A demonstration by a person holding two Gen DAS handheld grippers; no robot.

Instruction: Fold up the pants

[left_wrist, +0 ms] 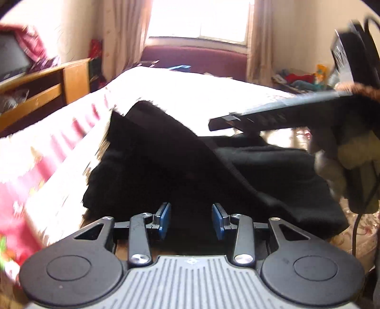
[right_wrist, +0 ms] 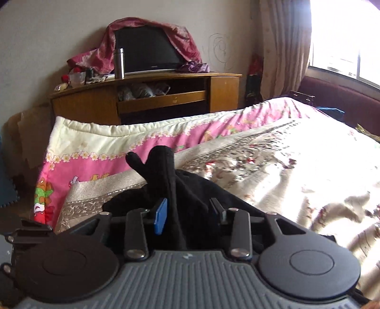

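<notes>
Black pants (left_wrist: pixel 171 166) lie in a raised, draped heap on the bed; one fold slopes down to the right. My left gripper (left_wrist: pixel 193 219) is open with its blue pads apart, just in front of the cloth. In the right wrist view the pants (right_wrist: pixel 190 190) lie on the floral bedspread, and a narrow fold of them (right_wrist: pixel 163 164) stands up between the pads. My right gripper (right_wrist: pixel 187 214) is open, with the pads standing clear of that fold on both sides. The right gripper's body also shows in the left wrist view (left_wrist: pixel 273 116), above the cloth.
The bed has a cream floral bedspread (right_wrist: pixel 296 166) and a pink quilt (right_wrist: pixel 99 166) along its left side. A wooden TV stand (right_wrist: pixel 147 95) with a TV and a steel flask (right_wrist: pixel 119 63) stands behind. A bright window (left_wrist: pixel 199 19) with curtains is at the far end.
</notes>
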